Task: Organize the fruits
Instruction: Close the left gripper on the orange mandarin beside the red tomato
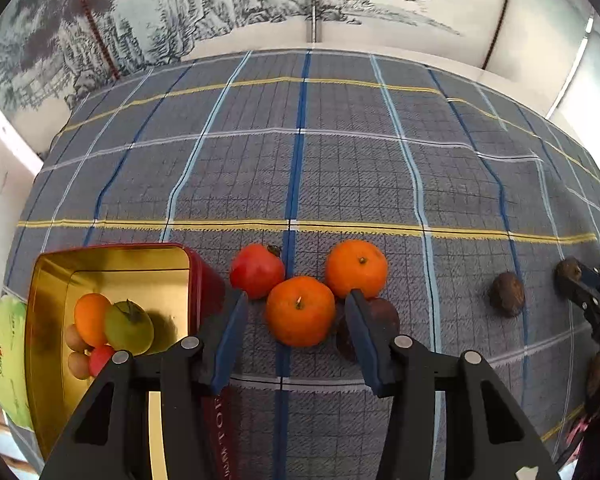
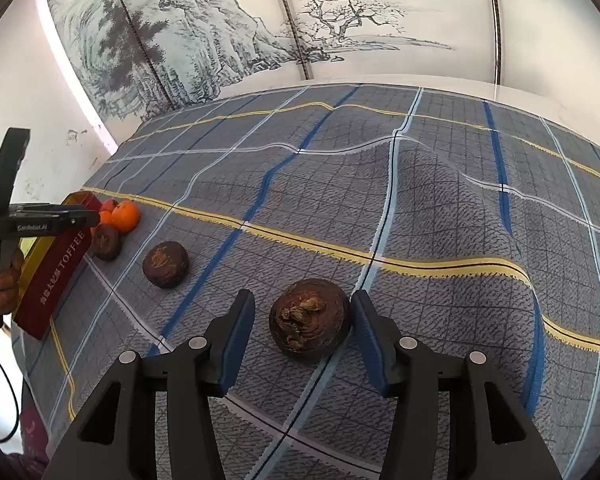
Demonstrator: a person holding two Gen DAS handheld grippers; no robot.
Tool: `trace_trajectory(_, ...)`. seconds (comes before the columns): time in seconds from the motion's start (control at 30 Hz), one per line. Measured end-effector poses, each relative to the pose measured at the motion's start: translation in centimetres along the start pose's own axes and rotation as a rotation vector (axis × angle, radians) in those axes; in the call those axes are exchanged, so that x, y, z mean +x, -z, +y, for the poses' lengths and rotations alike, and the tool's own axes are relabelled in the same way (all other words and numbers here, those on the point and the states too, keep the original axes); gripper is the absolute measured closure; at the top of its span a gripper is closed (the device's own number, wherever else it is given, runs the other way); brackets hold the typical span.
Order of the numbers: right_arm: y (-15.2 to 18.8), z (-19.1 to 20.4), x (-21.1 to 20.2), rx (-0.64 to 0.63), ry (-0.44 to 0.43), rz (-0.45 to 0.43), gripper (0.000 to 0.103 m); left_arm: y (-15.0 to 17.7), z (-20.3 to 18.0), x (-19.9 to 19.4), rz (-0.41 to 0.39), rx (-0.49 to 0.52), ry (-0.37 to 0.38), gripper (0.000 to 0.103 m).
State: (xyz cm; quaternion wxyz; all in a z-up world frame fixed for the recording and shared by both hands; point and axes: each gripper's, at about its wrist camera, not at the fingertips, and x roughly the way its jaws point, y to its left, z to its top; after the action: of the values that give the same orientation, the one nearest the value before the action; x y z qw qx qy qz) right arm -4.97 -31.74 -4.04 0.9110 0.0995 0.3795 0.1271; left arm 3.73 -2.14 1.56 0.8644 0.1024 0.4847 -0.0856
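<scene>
A red tin [image 1: 204, 280] with a gold inside stands at lower left and holds an orange, a green fruit [image 1: 129, 326] and small tan and red fruits. My left gripper [image 1: 297, 298] is open around an orange [image 1: 300, 311] on the cloth, with gaps on both sides. Behind it lie a red fruit [image 1: 257, 270] and a second orange [image 1: 356, 268]; a dark fruit [image 1: 382, 314] is partly hidden by the right finger. My right gripper [image 2: 303, 298] is open around a brown fruit [image 2: 310, 318] that rests on the cloth. Two more brown fruits [image 2: 165, 264] [image 2: 105, 242] lie toward the tin [image 2: 56, 276].
The checked grey cloth [image 1: 300, 160] covers the table and bulges into a ridge [image 2: 420, 168] at the right. A green round lid-like object [image 1: 6, 360] sits left of the tin. A painted screen [image 2: 220, 40] stands behind. A person's hand [image 2: 6, 284] holds the left gripper's handle.
</scene>
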Motion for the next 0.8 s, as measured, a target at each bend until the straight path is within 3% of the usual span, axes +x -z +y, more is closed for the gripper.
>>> trace_trajectory(0.27,0.0,0.1,0.0,-0.001,0.000,0.000,0.047,0.0,-0.7,0.7,0.025,-0.041,0.017,0.059)
trace_trajectory(0.4,0.0,0.1,0.0,0.000,-0.001,0.000,0.044,0.7,-1.3,0.1,0.027,-0.017,0.155,0.056)
trace_trajectory(0.5,-0.1,0.3,0.1,-0.005,-0.003,0.001,0.043,1.0,-1.8,0.3,0.018,0.009,0.090,0.059)
trace_trajectory(0.7,-0.1,0.4,0.1,-0.005,-0.004,0.001,0.041,0.8,-1.4,1.6,0.047,-0.022,0.103,0.058)
trace_trajectory(0.8,-0.1,0.4,0.1,-0.003,0.000,0.001,0.036,0.9,-1.7,2.2,0.056,-0.007,0.095,0.065)
